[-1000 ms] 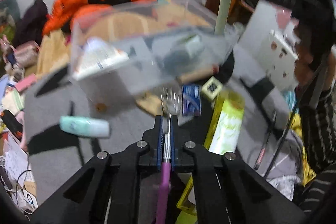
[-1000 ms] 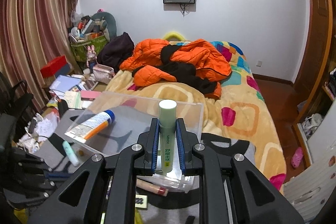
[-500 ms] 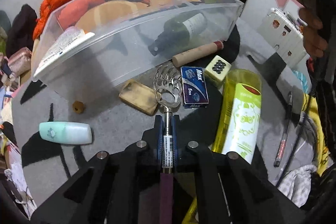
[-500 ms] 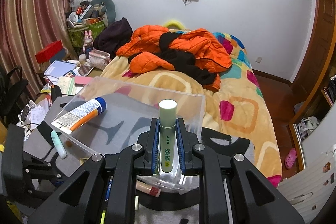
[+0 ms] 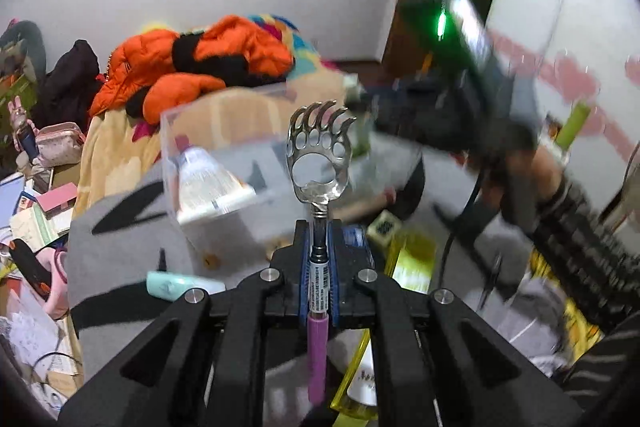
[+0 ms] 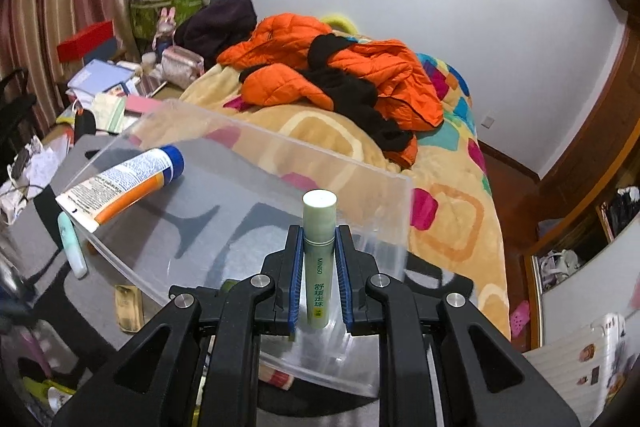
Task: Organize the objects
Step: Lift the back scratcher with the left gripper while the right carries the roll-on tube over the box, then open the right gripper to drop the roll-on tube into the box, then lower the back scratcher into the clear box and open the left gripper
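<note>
My left gripper (image 5: 318, 247) is shut on a back scratcher (image 5: 319, 155) with a metal bear-paw head and a purple handle, held up in front of the clear plastic bin (image 5: 208, 131). My right gripper (image 6: 318, 251) is shut on a pale green Miniso roll-on stick (image 6: 319, 251), upright over the near wall of the bin (image 6: 280, 163). A white tube with an orange stripe and a blue cap (image 6: 124, 183) lies in the bin; it also shows in the left wrist view (image 5: 208, 187). The right gripper appears blurred at the right of the left wrist view.
On the grey mat lie a mint tube (image 5: 180, 285), a yellow-green package (image 5: 412, 259), a dice-like cube (image 5: 384, 227), a tan block (image 6: 128, 307) and a pen (image 5: 492, 279). A bed with an orange jacket (image 6: 332, 75) stands behind. Clutter fills the left side.
My left gripper has lifted and tilted up, raising the back scratcher from above the mat to the bin's height. My right gripper has moved closer over the bin, still holding the stick.
</note>
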The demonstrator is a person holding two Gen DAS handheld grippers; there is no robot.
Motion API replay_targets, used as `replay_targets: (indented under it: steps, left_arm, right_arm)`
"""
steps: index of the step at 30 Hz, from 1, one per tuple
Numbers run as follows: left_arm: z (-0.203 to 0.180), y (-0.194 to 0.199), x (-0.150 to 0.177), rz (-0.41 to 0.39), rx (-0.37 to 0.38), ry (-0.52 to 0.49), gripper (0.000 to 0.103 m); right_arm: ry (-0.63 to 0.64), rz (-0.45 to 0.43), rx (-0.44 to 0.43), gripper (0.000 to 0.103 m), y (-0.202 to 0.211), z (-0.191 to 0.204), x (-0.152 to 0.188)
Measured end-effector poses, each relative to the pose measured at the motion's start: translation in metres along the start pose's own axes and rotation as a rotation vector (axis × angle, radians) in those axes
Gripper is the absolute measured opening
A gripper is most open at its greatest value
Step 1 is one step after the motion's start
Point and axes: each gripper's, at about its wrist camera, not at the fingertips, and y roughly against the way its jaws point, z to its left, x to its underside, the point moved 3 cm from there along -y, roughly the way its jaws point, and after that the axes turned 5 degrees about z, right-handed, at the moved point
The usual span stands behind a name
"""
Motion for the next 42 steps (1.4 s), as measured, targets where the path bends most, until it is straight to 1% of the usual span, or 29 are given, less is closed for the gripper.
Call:
replay_targets:
  steps: [5, 8, 15, 18, 23, 26, 31, 32, 34, 36, 38, 40, 42]
  left_arm:
    - [0.010, 0.022, -0.022, -0.093, 0.006, 0.051, 0.007]
    - [0.016, 0.030, -0.037, -0.134, 0.005, 0.077, 0.007]
    - [0.024, 0.034, -0.065, -0.172, 0.009, 0.120, 0.007]
    - [0.027, 0.035, -0.075, -0.185, -0.007, 0.128, 0.007]
    - [0.030, 0.034, -0.091, -0.198, -0.019, 0.139, 0.007]
    - [0.032, 0.031, -0.100, -0.207, -0.043, 0.141, 0.007]
    - [0.038, 0.019, -0.110, -0.212, -0.061, 0.160, 0.007]
    - [0.040, 0.013, -0.112, -0.204, -0.073, 0.163, 0.007]
    - [0.043, 0.006, -0.112, -0.187, -0.084, 0.170, 0.007]
    - [0.045, -0.005, -0.111, -0.158, -0.097, 0.177, 0.007]
    - [0.046, -0.016, -0.110, -0.129, -0.108, 0.181, 0.007]
    - [0.047, -0.026, -0.109, -0.101, -0.094, 0.190, 0.007]
    - [0.047, -0.034, -0.108, -0.081, -0.059, 0.207, 0.007]
  right_arm:
    - [0.022, 0.010, -0.013, 0.014, -0.011, 0.014, -0.004]
    - [0.021, 0.022, -0.054, 0.014, -0.017, 0.021, -0.007]
    - [0.011, 0.067, -0.139, 0.014, -0.032, 0.031, -0.004]
    - [0.006, 0.079, -0.155, 0.014, -0.034, 0.032, -0.002]
    - [-0.003, 0.067, -0.163, 0.017, -0.030, 0.027, 0.002]
    - [-0.012, 0.044, -0.164, 0.022, -0.021, 0.022, 0.002]
    - [-0.027, -0.004, -0.166, 0.028, -0.002, 0.012, 0.005]
    - [-0.030, -0.013, -0.168, 0.029, 0.003, 0.010, 0.005]
    - [-0.036, -0.031, -0.166, 0.038, 0.011, 0.006, 0.007]
    - [-0.044, -0.051, -0.169, 0.044, 0.019, 0.002, 0.010]
    - [-0.051, -0.067, -0.170, 0.046, 0.027, -0.001, 0.014]
    - [-0.055, -0.077, -0.168, 0.048, 0.032, -0.004, 0.017]
    - [-0.063, -0.084, -0.173, 0.050, 0.036, -0.008, 0.022]
